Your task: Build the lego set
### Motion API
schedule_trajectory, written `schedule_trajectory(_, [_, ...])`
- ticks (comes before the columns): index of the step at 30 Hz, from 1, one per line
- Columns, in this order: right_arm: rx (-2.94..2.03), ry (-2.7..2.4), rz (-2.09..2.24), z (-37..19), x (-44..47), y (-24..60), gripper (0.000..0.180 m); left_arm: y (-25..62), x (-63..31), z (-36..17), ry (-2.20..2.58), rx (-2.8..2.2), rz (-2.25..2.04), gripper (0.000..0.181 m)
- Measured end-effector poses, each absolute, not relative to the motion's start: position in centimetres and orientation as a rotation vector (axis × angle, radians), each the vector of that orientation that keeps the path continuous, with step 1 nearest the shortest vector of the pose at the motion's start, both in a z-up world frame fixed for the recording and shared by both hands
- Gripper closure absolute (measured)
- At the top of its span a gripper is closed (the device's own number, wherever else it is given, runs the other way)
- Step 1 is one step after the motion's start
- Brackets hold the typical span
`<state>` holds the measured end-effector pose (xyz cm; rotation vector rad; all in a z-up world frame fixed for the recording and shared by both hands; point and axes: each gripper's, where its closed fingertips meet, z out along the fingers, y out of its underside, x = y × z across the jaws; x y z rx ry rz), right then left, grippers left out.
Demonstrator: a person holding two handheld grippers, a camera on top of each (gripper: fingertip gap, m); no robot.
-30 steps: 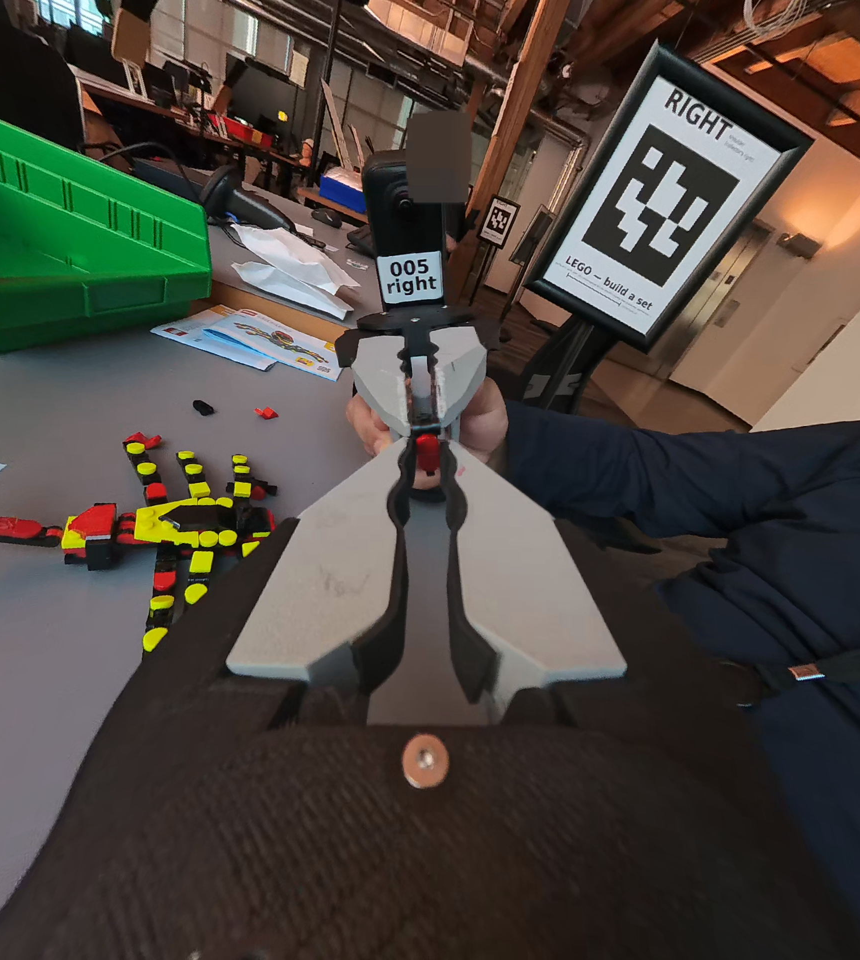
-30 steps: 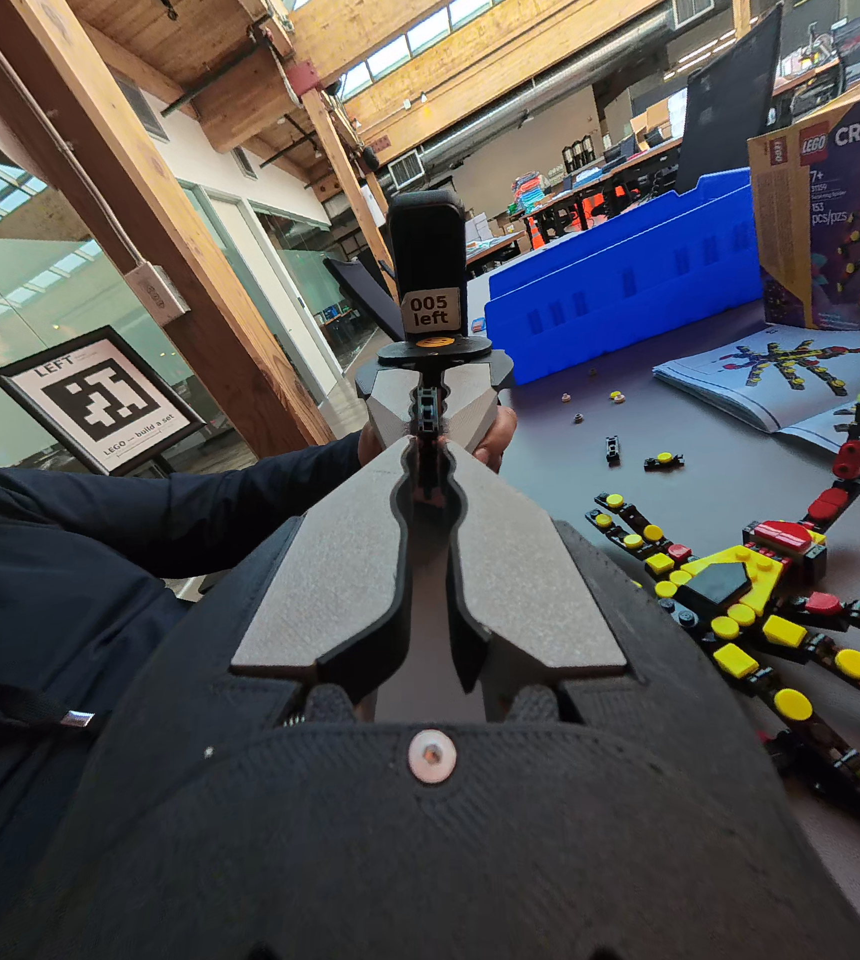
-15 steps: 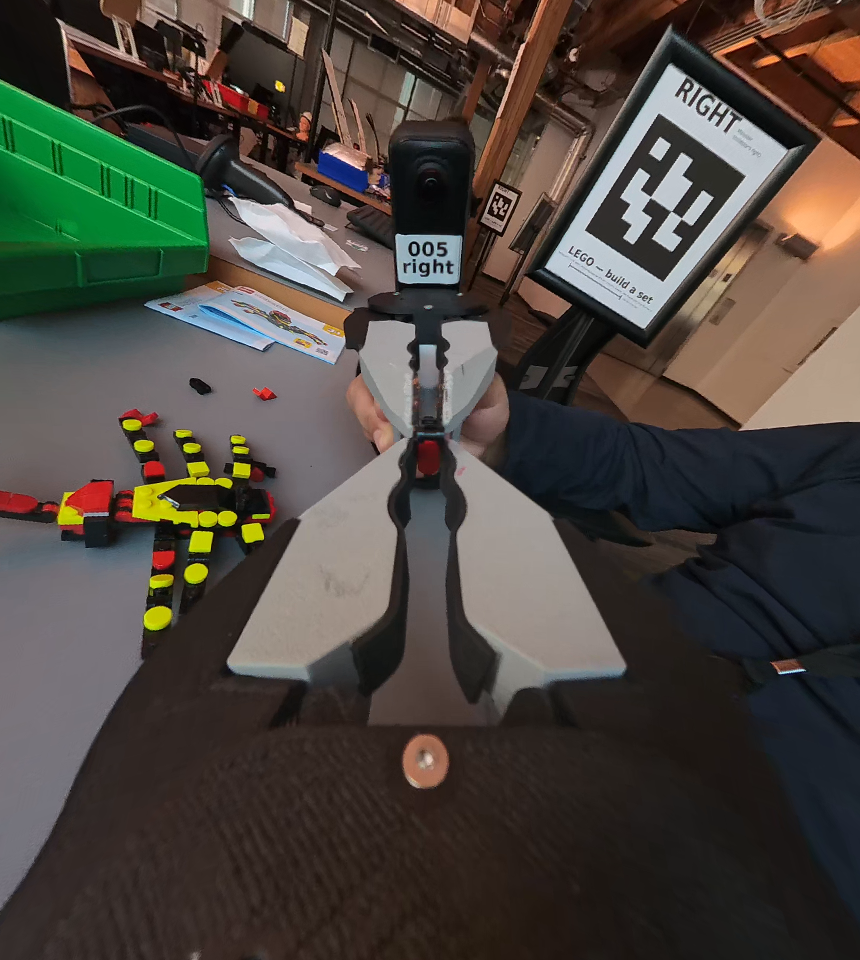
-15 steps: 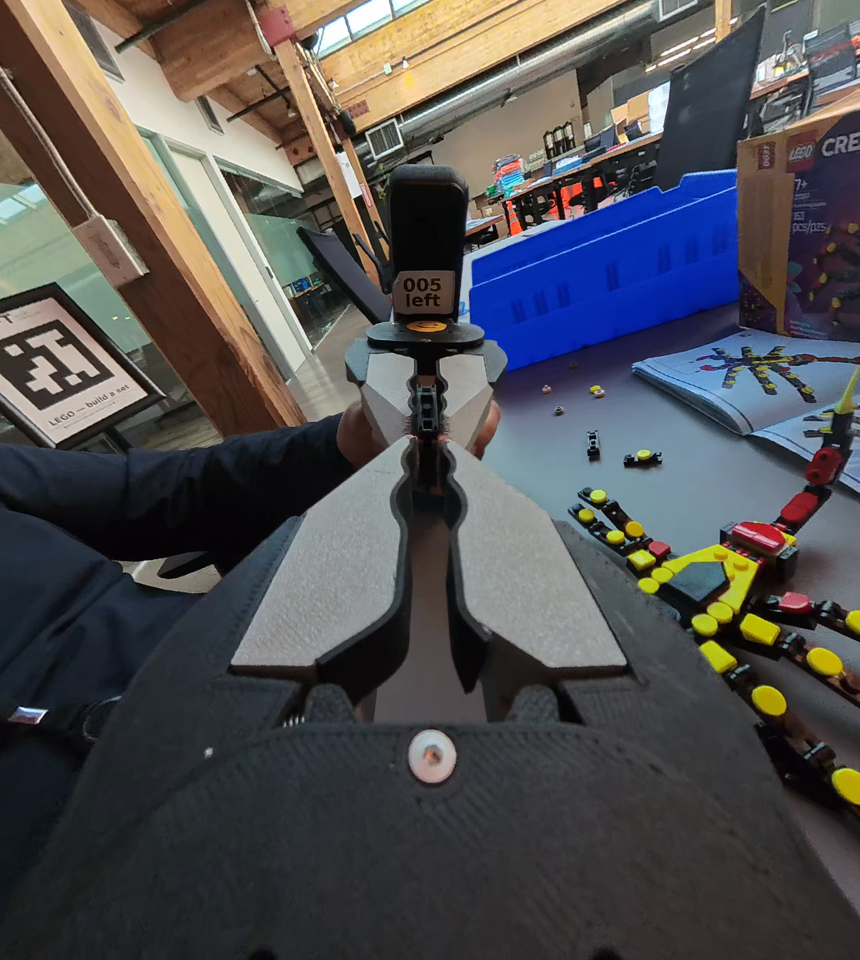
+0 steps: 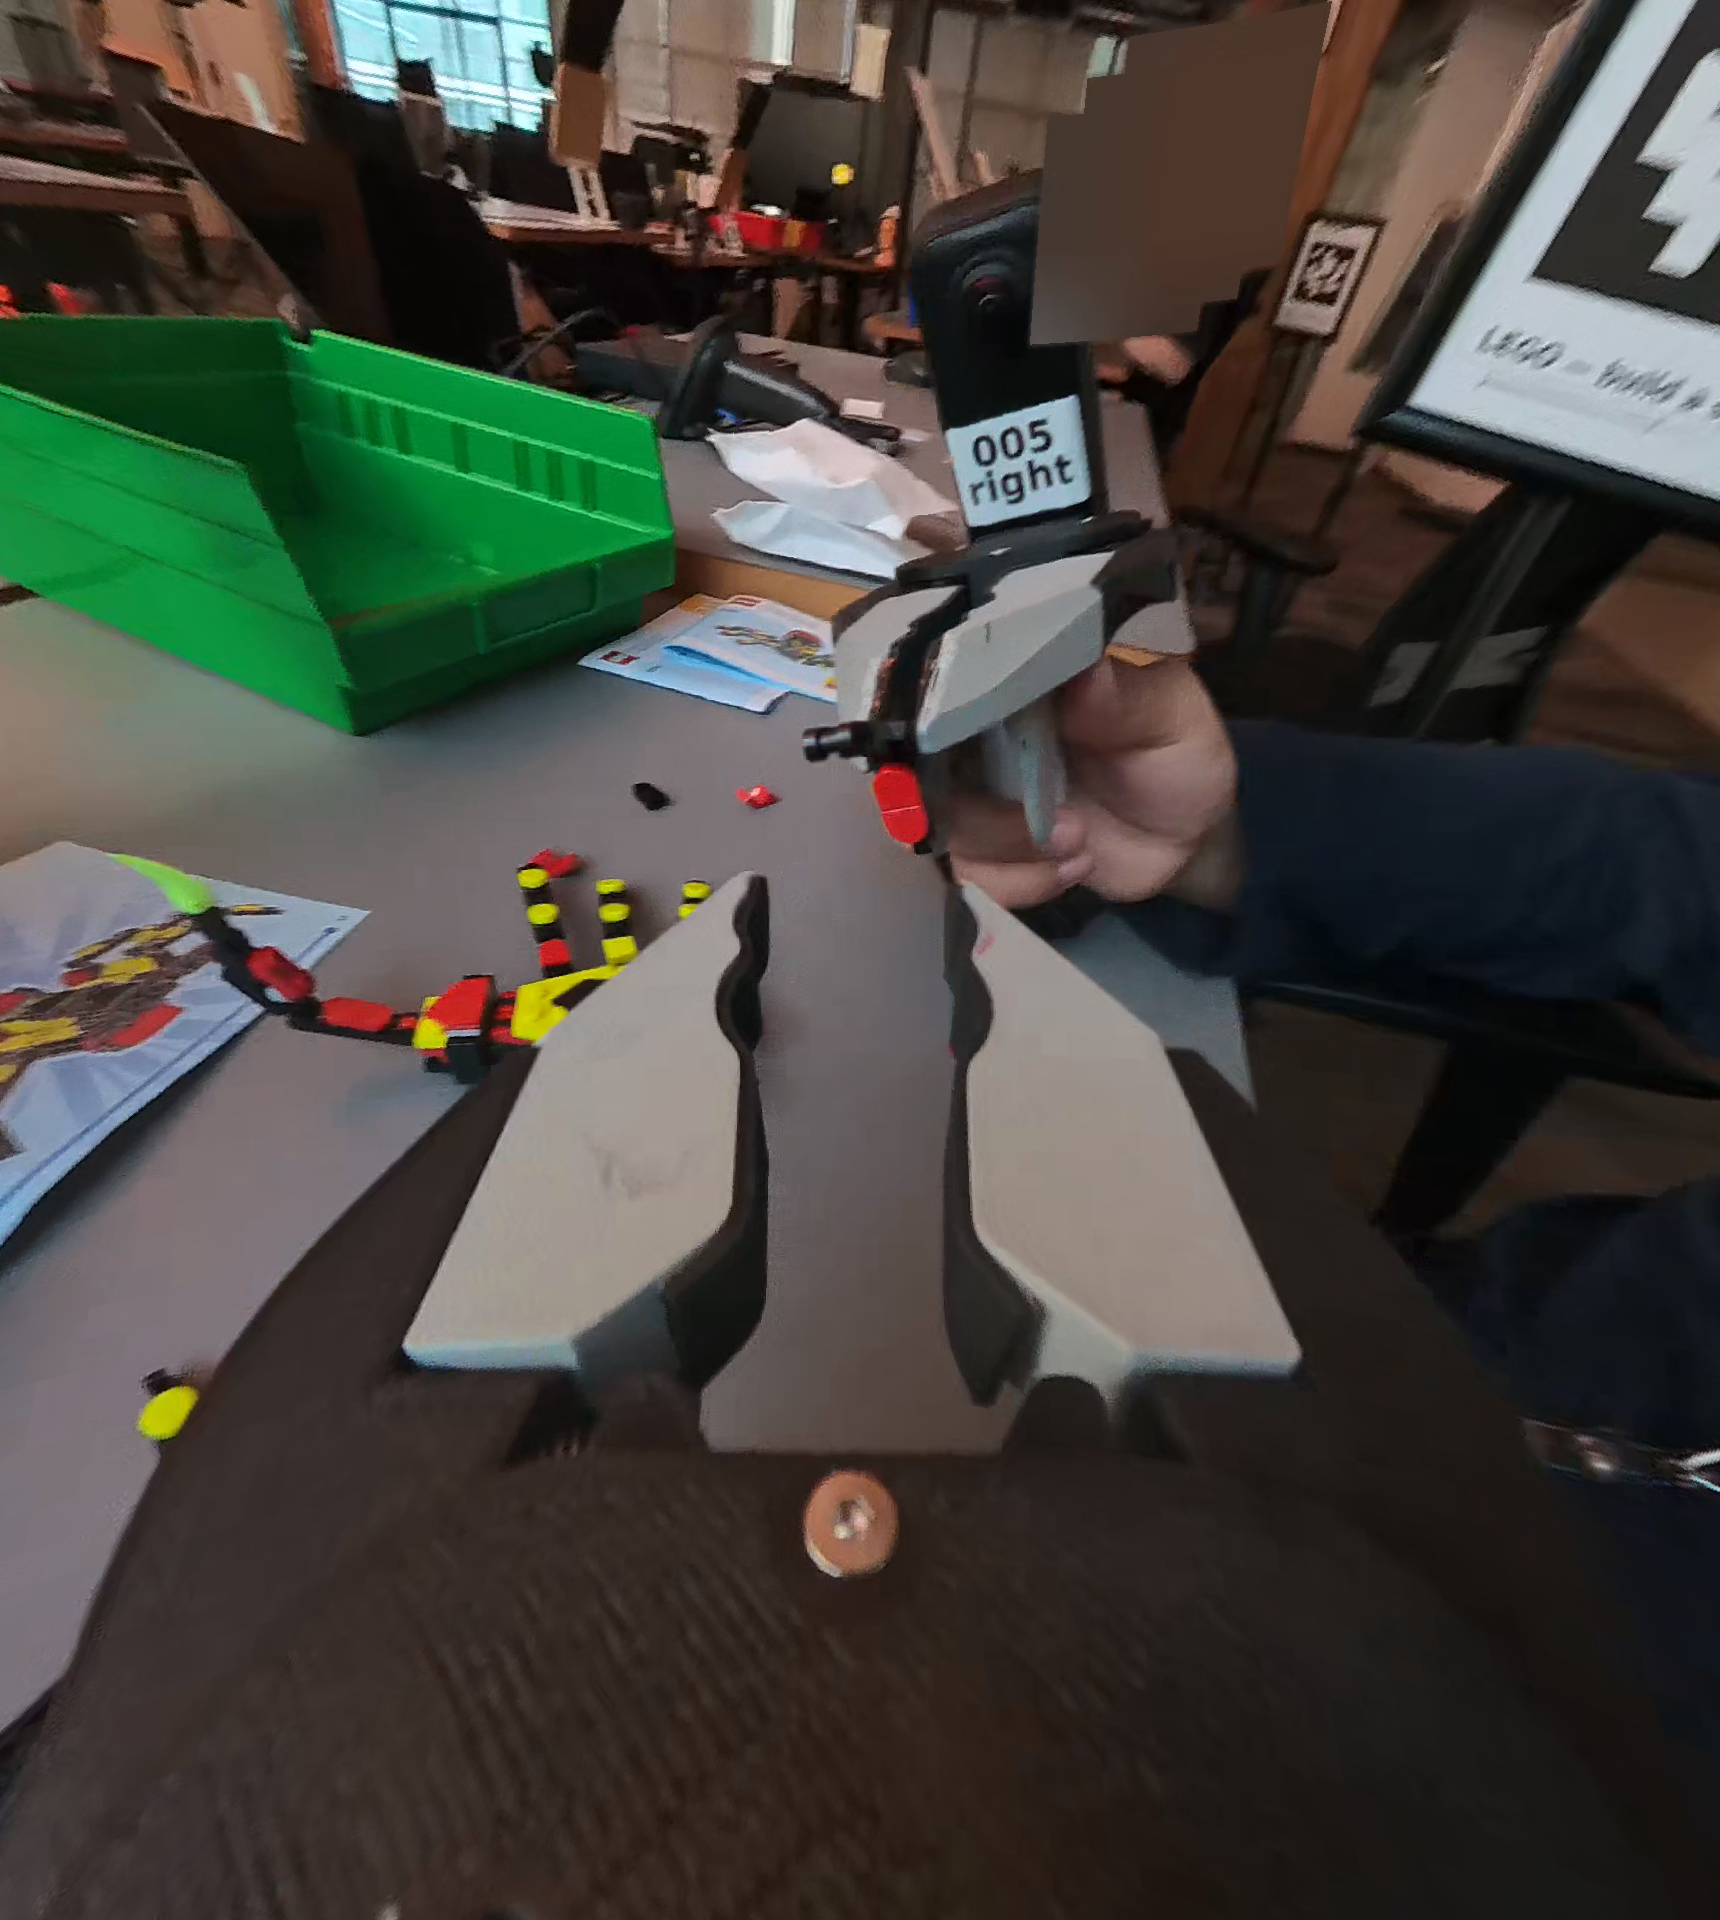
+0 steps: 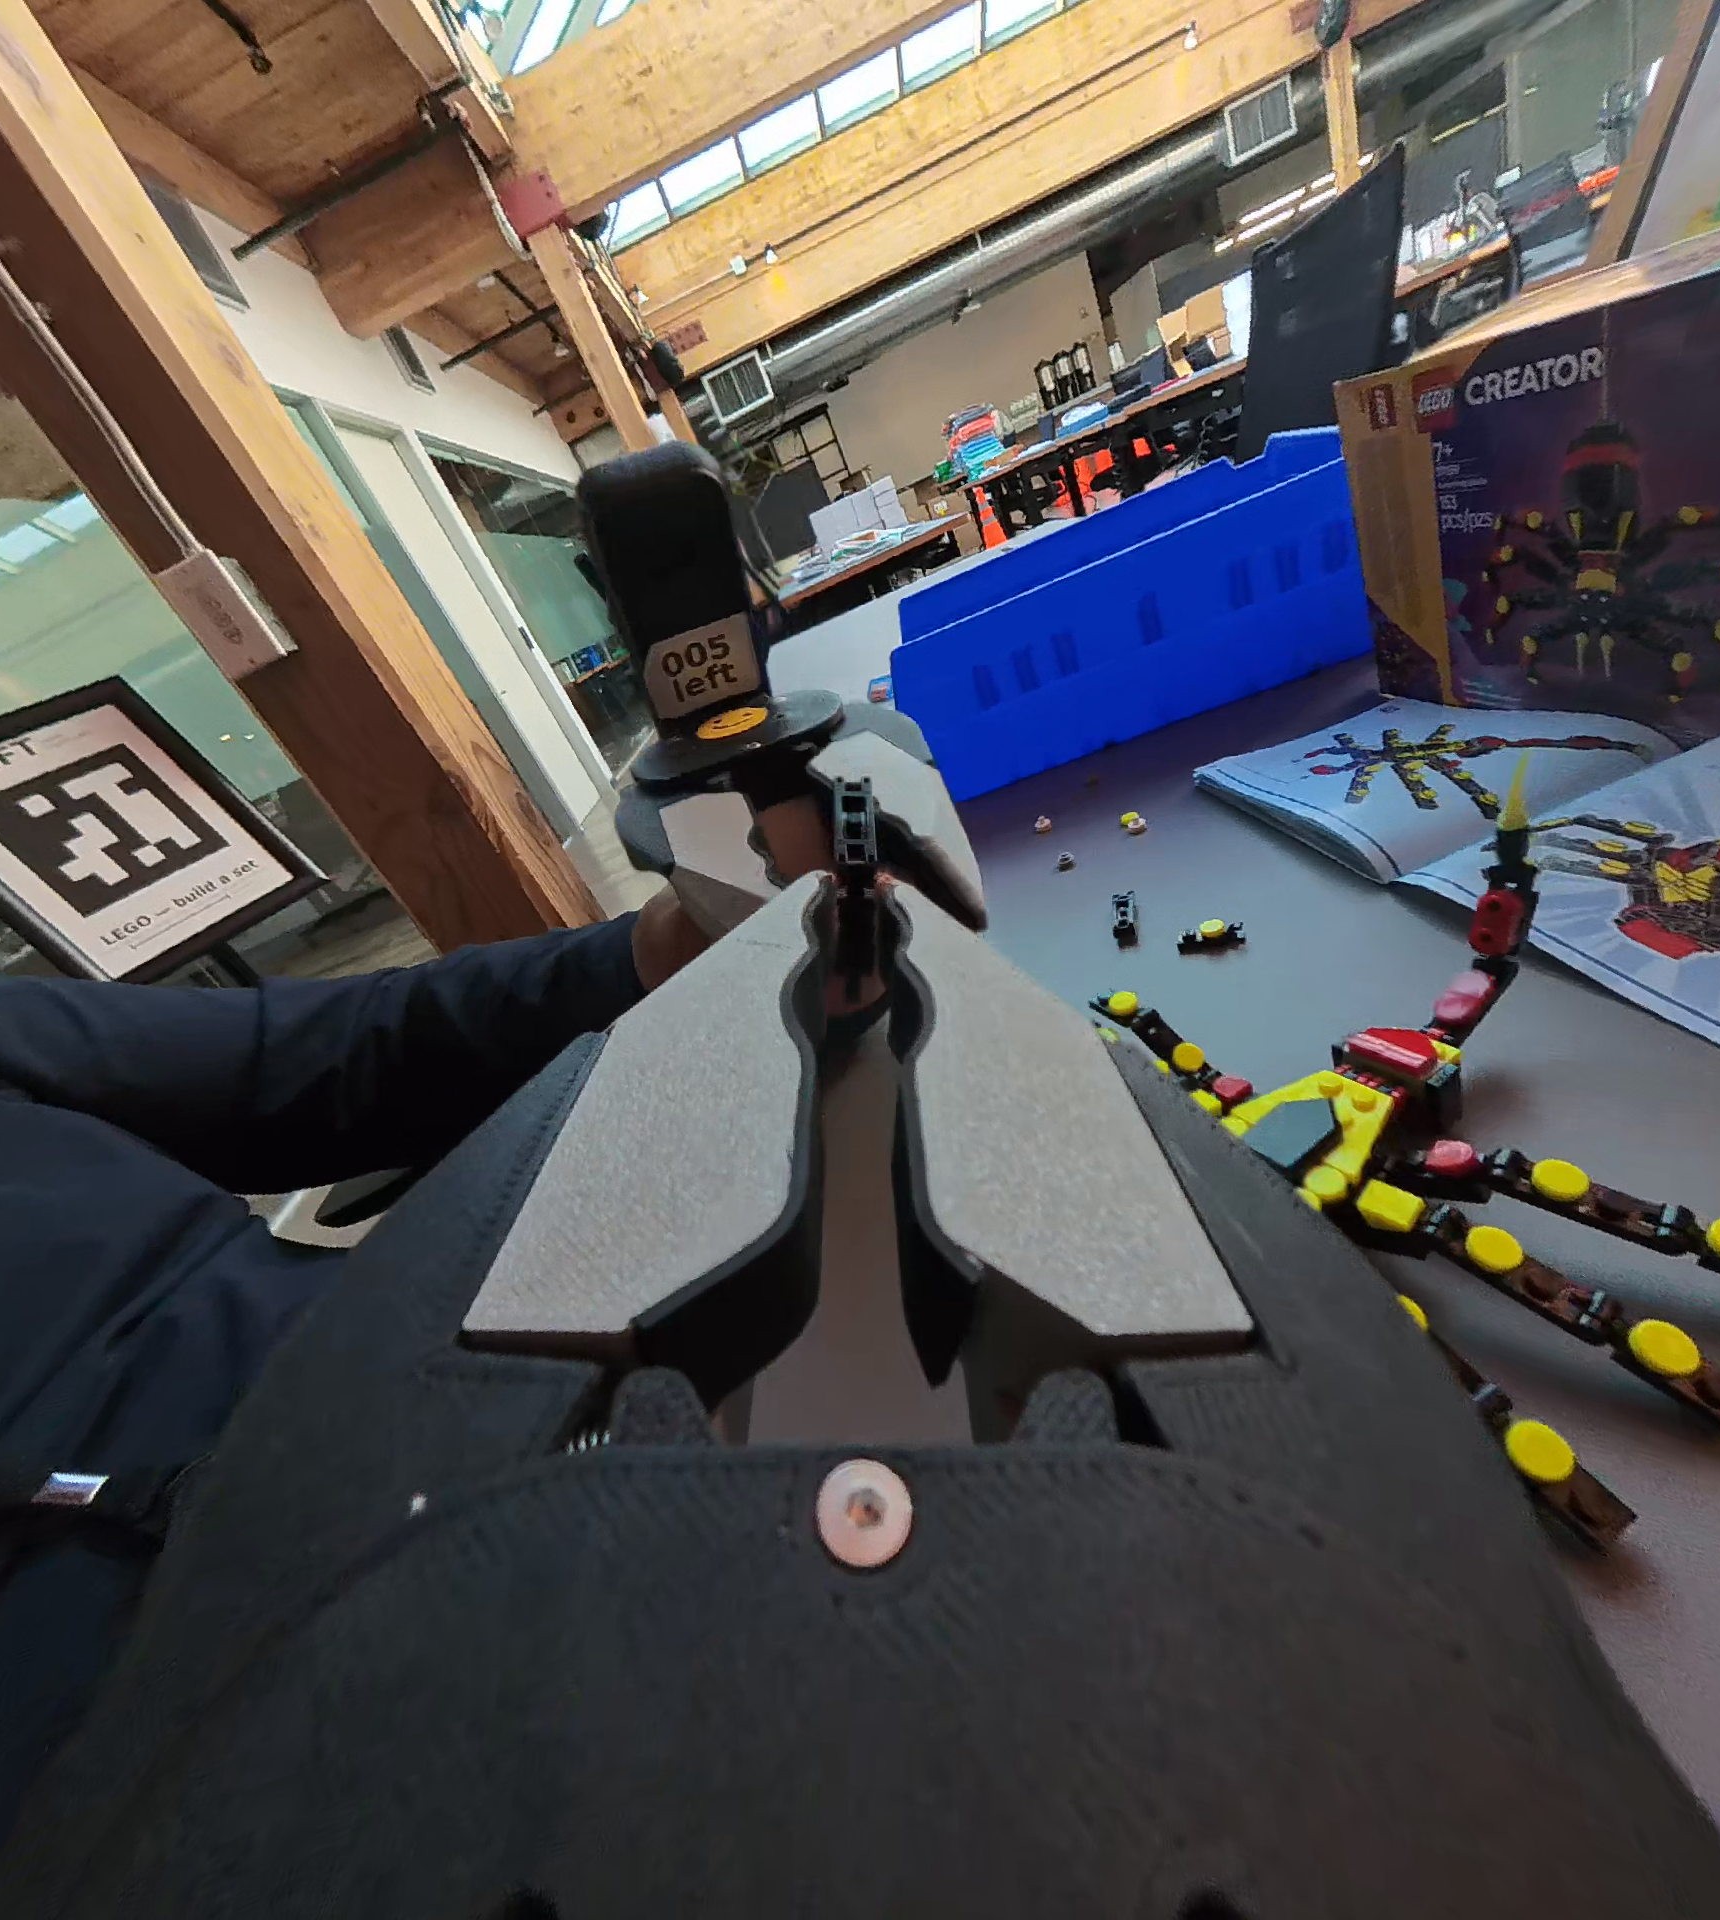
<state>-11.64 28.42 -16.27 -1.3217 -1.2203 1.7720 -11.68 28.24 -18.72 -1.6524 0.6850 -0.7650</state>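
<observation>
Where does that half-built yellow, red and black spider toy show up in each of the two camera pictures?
Left wrist view: the spider toy lies on the grey table, left of centre, partly hidden behind the near tongs' left finger.
Right wrist view: the spider toy lies on the table at the right, its legs reaching toward the lower right.
Shared landmark: the open instruction booklet, under the toy's tail tip.

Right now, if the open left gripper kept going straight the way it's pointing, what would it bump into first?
Probably the right gripper and the small red and black lego piece it holds, straight ahead of the left gripper. Depth is hard to judge.
</observation>
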Motion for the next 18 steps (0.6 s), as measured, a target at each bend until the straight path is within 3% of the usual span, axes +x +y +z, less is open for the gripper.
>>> schedule_trajectory(8, [-1.448, -1.337, 1.704, -18.8, -11.9, 28.6, 0.176, 29.0, -12.9, -18.5, 0.725, -1.613, -0.381, 0.148])
schedule_trajectory(16, [-1.443, -1.289, 1.754, -18.2, -11.7, 28.9, 0.177, 28.7, -12.2, -19.7, 0.851, -1.582, -0.192, 0.177])
schedule_trajectory(18, [-1.449, -1.253, 1.781, -18.0, -11.6, 29.3, 0.177, 28.6, -11.5, -20.4, 0.883, -1.606, -0.200, 0.176])
